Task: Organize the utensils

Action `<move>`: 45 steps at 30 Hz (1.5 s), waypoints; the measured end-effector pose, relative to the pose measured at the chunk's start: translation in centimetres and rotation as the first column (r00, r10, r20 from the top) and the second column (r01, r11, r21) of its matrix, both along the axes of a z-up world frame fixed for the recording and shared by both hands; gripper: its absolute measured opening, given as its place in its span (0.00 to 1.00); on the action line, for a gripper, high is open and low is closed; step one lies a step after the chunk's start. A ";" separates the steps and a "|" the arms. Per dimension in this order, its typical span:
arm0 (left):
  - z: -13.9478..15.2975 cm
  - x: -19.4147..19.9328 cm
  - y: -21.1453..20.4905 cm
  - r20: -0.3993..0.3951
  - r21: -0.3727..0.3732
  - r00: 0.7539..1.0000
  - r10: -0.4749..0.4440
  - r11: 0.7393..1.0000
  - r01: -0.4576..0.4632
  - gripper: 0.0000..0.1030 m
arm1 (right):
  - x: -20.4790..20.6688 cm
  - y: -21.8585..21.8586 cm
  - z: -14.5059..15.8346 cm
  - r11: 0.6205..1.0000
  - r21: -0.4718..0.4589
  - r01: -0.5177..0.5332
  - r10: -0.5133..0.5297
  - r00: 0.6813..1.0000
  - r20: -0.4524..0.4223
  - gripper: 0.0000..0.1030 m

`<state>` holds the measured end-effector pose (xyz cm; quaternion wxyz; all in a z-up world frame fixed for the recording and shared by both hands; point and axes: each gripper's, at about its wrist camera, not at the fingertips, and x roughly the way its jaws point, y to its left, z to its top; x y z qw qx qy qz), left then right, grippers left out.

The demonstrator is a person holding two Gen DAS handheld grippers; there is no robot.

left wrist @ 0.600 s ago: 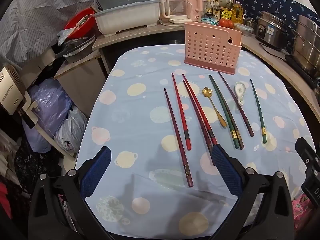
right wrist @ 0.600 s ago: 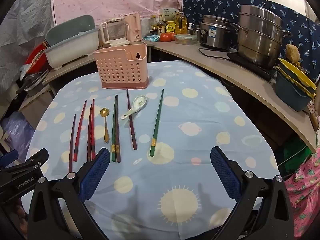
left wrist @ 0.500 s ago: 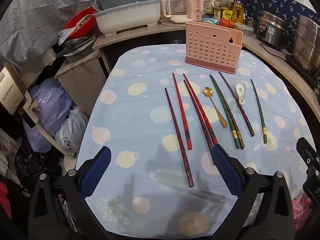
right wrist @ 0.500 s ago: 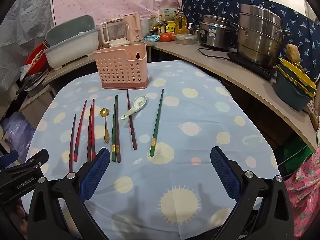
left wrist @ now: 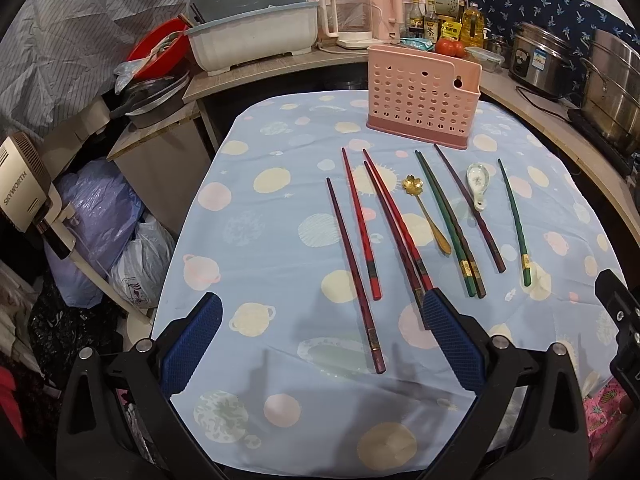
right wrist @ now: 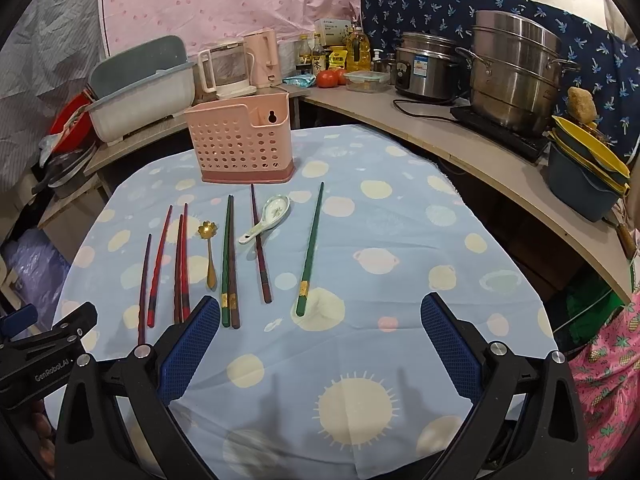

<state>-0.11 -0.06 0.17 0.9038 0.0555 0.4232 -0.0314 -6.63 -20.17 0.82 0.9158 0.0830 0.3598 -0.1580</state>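
Observation:
Several chopsticks lie in a row on the blue spotted tablecloth (left wrist: 272,240): red and dark ones (left wrist: 360,224) on the left, green ones (left wrist: 444,220) and a lone green one (right wrist: 310,250) on the right. A gold flower spoon (left wrist: 426,214) and a white ceramic spoon (right wrist: 266,218) lie among them. A pink perforated utensil holder (left wrist: 422,94) stands behind them, also in the right wrist view (right wrist: 242,144). My left gripper (left wrist: 320,340) is open and empty above the near table edge. My right gripper (right wrist: 316,344) is open and empty, near the chopstick ends.
A counter (right wrist: 480,148) curves around the table's far and right sides with steel pots (right wrist: 512,76), a rice cooker (right wrist: 428,66), a kettle, bottles and a dish tub (left wrist: 252,36). Bags (left wrist: 100,216) and an appliance (left wrist: 28,192) stand on the left.

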 end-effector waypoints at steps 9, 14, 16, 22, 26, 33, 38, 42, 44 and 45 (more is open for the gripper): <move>0.1 -0.1 -0.4 0.004 -0.006 1.000 -0.021 1.000 0.021 0.93 | -0.2 0.0 0.0 1.000 -0.004 0.002 -0.002 1.000 0.004 0.94; 0.0 0.0 -0.6 0.004 -0.007 1.000 -0.022 1.000 0.022 0.93 | -0.2 0.0 0.0 1.000 -0.004 0.001 -0.001 1.000 0.003 0.94; 0.0 0.0 -0.7 0.004 -0.007 1.000 -0.022 1.000 0.022 0.93 | -0.2 0.0 0.0 1.000 -0.005 0.001 -0.001 1.000 0.003 0.94; -0.1 -0.1 -0.8 0.006 -0.007 1.000 -0.022 1.000 0.022 0.93 | -0.2 0.0 0.0 1.000 -0.006 0.001 -0.001 1.000 0.002 0.94; 0.0 -0.1 -0.8 0.004 -0.008 1.000 -0.024 1.000 0.024 0.93 | -0.2 0.0 0.0 1.000 -0.006 0.001 -0.001 1.000 0.002 0.94; -0.1 0.0 -1.0 0.005 -0.010 1.000 -0.025 1.000 0.025 0.93 | -0.2 0.0 0.1 1.000 -0.007 0.001 -0.001 1.000 0.001 0.94; -0.1 -0.1 -1.2 0.005 -0.012 1.000 -0.026 1.000 0.026 0.93 | -0.2 0.0 0.1 1.000 -0.006 0.002 -0.002 1.000 0.001 0.94; -0.1 0.0 -1.2 0.005 -0.013 1.000 -0.028 1.000 0.028 0.93 | -0.2 0.0 0.1 1.000 -0.008 0.001 -0.001 1.000 0.001 0.94; -0.1 -0.1 -1.2 0.004 -0.012 1.000 -0.027 1.000 0.027 0.93 | -0.2 0.1 0.0 1.000 -0.008 0.001 -0.001 1.000 0.000 0.94; -0.1 0.0 -1.3 0.004 -0.012 1.000 -0.027 1.000 0.027 0.93 | -0.2 0.1 0.1 1.000 -0.007 0.001 -0.001 1.000 0.000 0.94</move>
